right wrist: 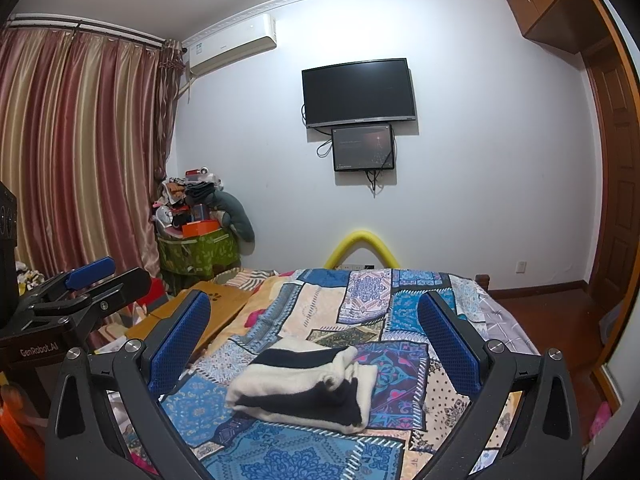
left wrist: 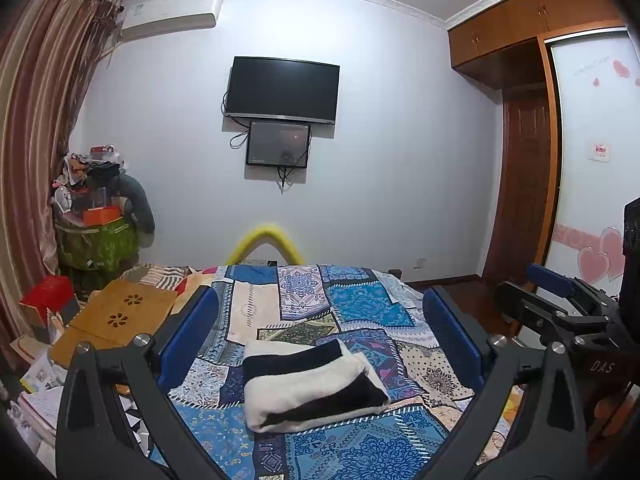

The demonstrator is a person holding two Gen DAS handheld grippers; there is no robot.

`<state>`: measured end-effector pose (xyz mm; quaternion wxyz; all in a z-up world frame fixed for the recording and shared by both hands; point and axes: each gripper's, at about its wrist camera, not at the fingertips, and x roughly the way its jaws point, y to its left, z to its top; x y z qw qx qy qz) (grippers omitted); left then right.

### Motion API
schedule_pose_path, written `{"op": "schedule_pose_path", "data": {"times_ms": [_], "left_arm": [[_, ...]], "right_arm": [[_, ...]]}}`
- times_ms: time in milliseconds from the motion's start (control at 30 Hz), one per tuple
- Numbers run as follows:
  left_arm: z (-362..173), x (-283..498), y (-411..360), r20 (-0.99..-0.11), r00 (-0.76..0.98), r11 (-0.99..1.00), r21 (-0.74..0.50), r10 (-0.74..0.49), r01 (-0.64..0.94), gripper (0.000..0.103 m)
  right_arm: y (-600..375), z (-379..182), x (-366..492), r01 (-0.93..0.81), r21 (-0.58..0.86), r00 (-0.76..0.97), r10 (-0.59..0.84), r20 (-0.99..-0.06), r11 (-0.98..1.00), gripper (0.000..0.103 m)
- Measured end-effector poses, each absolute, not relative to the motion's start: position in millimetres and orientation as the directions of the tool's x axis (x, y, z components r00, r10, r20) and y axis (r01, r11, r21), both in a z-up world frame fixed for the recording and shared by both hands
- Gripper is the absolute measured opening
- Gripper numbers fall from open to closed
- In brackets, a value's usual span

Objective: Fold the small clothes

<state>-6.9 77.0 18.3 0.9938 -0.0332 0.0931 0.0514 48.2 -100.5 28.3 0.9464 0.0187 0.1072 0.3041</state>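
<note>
Both grippers, left (left wrist: 320, 336) and right (right wrist: 314, 338), are held spread and empty above the folded garment (left wrist: 310, 386), seemingly finished on the quilt (left wrist: 360, 304)

A patchwork-quilted bed (left wrist: 352, 304) carries one folded black-and-white garment (left wrist: 312, 384).

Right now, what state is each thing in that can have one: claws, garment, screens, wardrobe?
Left claw: open, empty, above the bed.
Right claw: open, empty, above the bed.
Black-and-white garment: folded into a bundle, lying on the patchwork quilt, touched by neither claw.
Television: dark.
Small screen: lit dimly.
Upper wardrobe doors: shut.
</note>
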Motion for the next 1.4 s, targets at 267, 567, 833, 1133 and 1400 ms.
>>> {"op": "schedule_pose_path", "data": {"times_ms": [267, 567, 833, 1133, 1400], "left_arm": [[17.7, -6.8, 75.8, -0.187, 0.978, 0.993, -0.057, 0.087, -0.100, 0.103], [17.9, -5.4, 74.3, -0.200, 0.978, 0.996, -0.055, 0.058, -0.070, 0.103], [18.9, -4.6, 71.7, -0.210, 0.976, 0.997, -0.053, 0.050, -0.062, 0.103], [19.7, -4.0, 72.1, -0.208, 0.977, 0.995, -0.072, 0.046, -0.062, 0.103], [18.7, -1.8, 73.5, -0.214, 0.976, 0.995, -0.082, 0.042, -0.061, 0.103]], "right_arm": [[-100.6, 27.6, 48.0, -0.573, 0.100, 0.792, 0.580, -0.191, 0.814, 0.103], [-100.6, 26.8, 48.0, -0.573, 0.103, 0.790, 0.582, -0.192, 0.813, 0.103], [-100.6, 27.0, 47.9, -0.573, 0.103, 0.790, 0.582, -0.193, 0.813, 0.103], [-100.0, 26.8, 46.8, -0.572, 0.107, 0.789, 0.581, -0.198, 0.813, 0.103], [-99.1, 26.8, 47.9, -0.572, 0.113, 0.787, 0.582, -0.205, 0.813, 0.103]]}}
